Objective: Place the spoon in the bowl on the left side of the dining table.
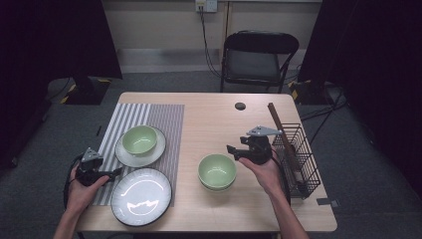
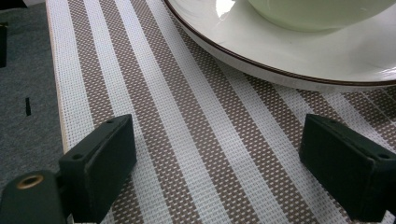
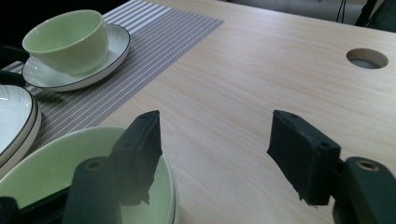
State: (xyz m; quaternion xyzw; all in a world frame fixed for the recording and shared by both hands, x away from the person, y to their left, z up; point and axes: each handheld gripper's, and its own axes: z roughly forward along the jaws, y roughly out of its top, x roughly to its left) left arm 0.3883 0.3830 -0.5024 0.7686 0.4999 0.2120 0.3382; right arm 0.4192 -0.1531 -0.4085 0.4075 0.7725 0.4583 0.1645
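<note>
Near edge of the counter: a large white plate on the striped placemat. Left tool low over the mat's left strip, jaws spread wide, gripping nothing. Mid-counter: green bowl, stacked on a second bowl, standing on bare wood. Right tool raised just beside and above its rim, jaws apart, nothing between them. Farther left: green bowl on small plate. Right edge: black wire rack.

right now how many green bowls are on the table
2: one green bowl sits on the small plate on the striped mat; the other stands on bare wood beside the right gripper, possibly stacked.
</note>
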